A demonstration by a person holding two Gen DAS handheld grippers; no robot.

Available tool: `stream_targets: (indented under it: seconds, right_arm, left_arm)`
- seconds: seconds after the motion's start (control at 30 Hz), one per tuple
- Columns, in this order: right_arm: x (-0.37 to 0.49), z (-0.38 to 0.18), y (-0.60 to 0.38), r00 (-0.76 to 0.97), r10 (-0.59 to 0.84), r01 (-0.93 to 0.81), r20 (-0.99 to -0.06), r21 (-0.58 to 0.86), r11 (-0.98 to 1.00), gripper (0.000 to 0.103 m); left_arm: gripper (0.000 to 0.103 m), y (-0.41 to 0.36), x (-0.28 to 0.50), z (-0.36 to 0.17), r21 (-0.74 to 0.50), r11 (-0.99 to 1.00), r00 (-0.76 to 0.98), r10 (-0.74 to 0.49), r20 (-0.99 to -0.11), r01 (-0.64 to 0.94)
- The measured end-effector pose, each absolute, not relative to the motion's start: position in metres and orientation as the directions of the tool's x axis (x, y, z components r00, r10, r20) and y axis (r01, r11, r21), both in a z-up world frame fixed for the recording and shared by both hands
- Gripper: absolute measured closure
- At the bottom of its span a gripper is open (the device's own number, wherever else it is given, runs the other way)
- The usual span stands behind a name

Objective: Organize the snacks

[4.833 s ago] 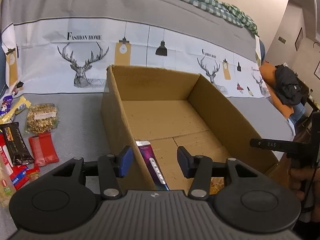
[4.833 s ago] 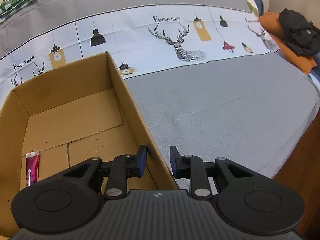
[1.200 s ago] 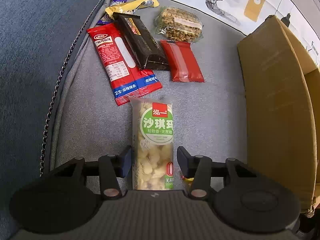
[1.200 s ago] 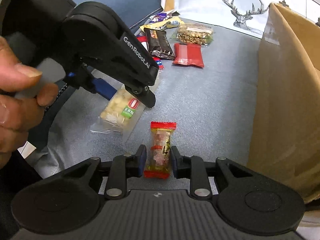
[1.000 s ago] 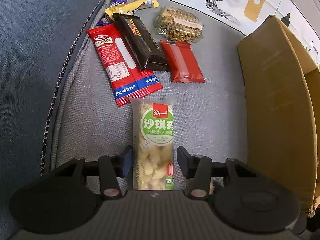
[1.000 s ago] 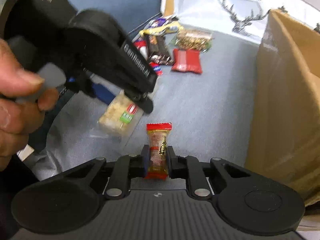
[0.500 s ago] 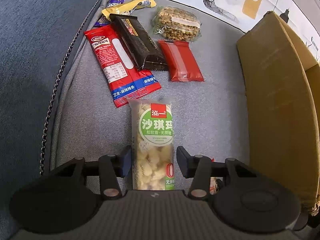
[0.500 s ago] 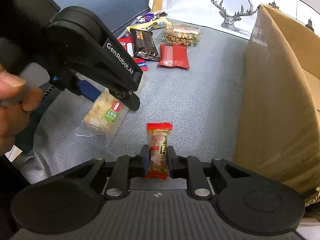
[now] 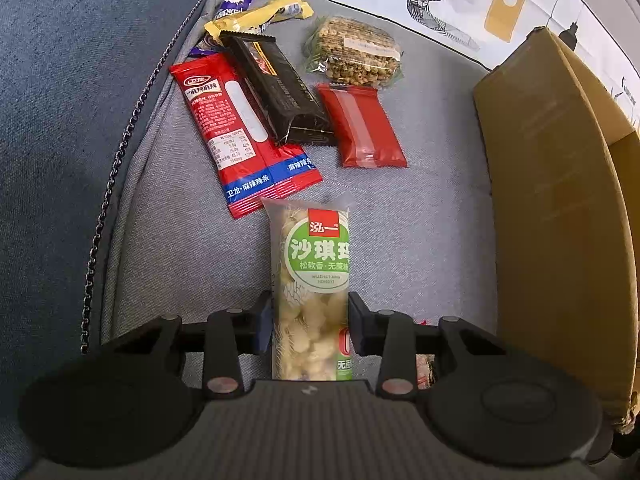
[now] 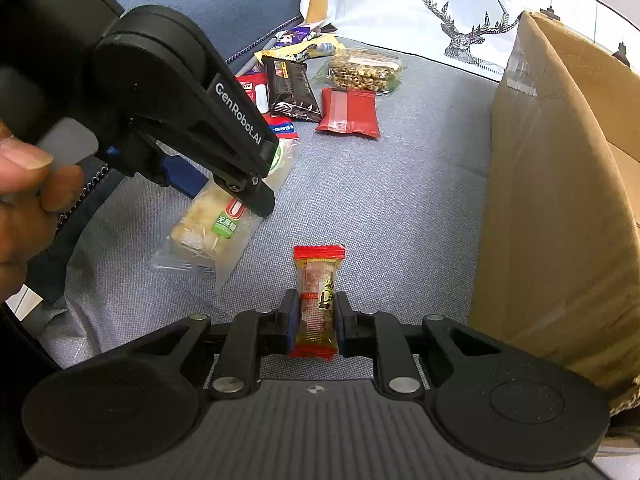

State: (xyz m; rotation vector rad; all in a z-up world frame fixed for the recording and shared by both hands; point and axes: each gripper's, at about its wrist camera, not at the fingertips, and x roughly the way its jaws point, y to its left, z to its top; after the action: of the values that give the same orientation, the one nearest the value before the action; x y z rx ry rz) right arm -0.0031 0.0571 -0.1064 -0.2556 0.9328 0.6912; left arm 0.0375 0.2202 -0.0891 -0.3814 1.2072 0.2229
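Observation:
My left gripper (image 9: 309, 326) is shut on a clear pack of pale puffed snack with a green round label (image 9: 312, 292), holding its lower half; the pack also shows in the right wrist view (image 10: 214, 226), lifted at one end. My right gripper (image 10: 316, 316) is shut on a small red-ended candy (image 10: 318, 296), held over the grey cloth. The cardboard box (image 9: 560, 208) stands to the right of both grippers and also shows in the right wrist view (image 10: 560, 200).
More snacks lie ahead on the grey cloth: a red spicy-strip pack (image 9: 236, 136), a black bar (image 9: 280, 88), a red pouch (image 9: 364, 132), a clear nut pack (image 9: 356, 54), yellow and purple wrappers (image 9: 256, 12). A blue cushion (image 9: 60, 120) rises on the left.
My left gripper's jaws have closed onto the green-label pack. My right gripper shut on the candy about a second ago and has lifted it slightly.

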Motion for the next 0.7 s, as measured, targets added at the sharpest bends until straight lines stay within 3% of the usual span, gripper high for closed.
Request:
stream_targets:
  seconds: [0.7]
  right_arm:
    - [-0.004, -0.1074, 0.0565, 0.404, 0.433, -0.649, -0.806, 0.08, 0.756, 0.084]
  left_arm:
    - [0.061, 0.2206, 0.0374, -0.0898, -0.169, 0.918, 0.345, -0.038, -0.938, -0.358]
